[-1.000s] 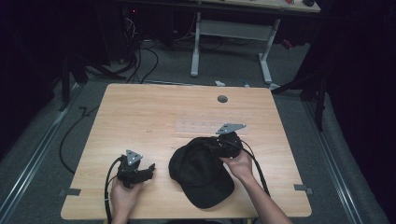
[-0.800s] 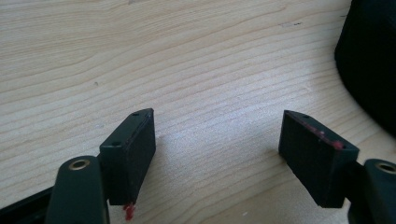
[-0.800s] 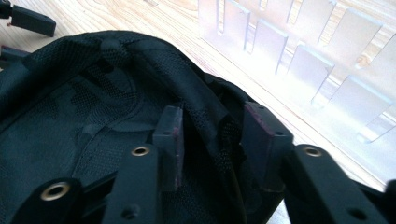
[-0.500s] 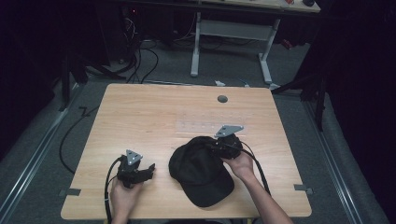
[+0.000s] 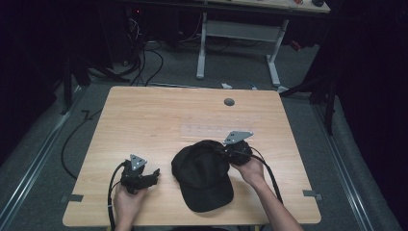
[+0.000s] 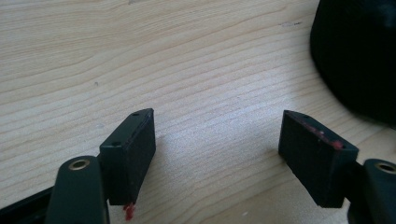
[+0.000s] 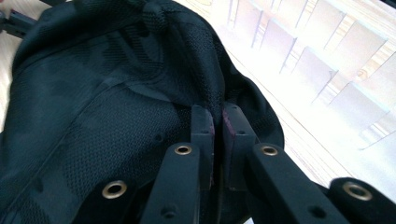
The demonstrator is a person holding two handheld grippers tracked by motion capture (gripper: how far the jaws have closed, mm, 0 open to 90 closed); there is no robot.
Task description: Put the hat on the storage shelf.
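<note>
Black baseball cap [image 5: 204, 175] lies crown-up on the near half of the bench [image 5: 159, 120], brim toward the person. Right tool [image 7: 217, 122] has just closed, pinching a fold of crown mesh, likely as a lifting hold. Left tool [image 6: 219, 154] rests beside the cap, jaws wide apart, empty, apparently waiting.
</note>
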